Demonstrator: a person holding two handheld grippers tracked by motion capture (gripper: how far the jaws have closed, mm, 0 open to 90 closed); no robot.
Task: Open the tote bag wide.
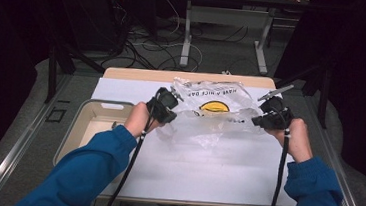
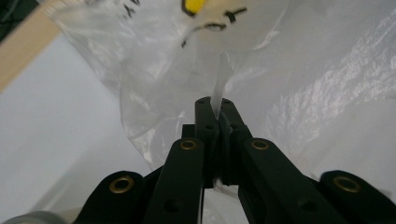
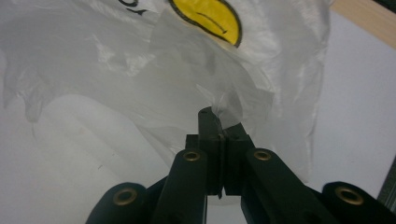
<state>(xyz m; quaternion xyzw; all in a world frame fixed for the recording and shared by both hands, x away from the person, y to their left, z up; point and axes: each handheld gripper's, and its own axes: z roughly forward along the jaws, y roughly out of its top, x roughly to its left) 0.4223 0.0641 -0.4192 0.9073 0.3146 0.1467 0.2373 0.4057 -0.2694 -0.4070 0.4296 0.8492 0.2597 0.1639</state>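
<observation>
Stretching between the two tools, the clear crinkly plastic bag with a yellow smiley face (image 1: 215,107) hangs just above the white sheet-covered table (image 1: 205,170). The left gripper (image 1: 167,105) is clamped on the bag's left edge, film pinched between its black jaws. The right gripper (image 1: 266,116) is clenched on the opposite edge. A beige tray (image 1: 75,131) sits just left of the table.

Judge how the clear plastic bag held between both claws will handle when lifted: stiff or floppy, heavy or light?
Probably floppy: the plastic bag sags and creases between the left claw and right claw. Likely light, since thin pinches hold it.
</observation>
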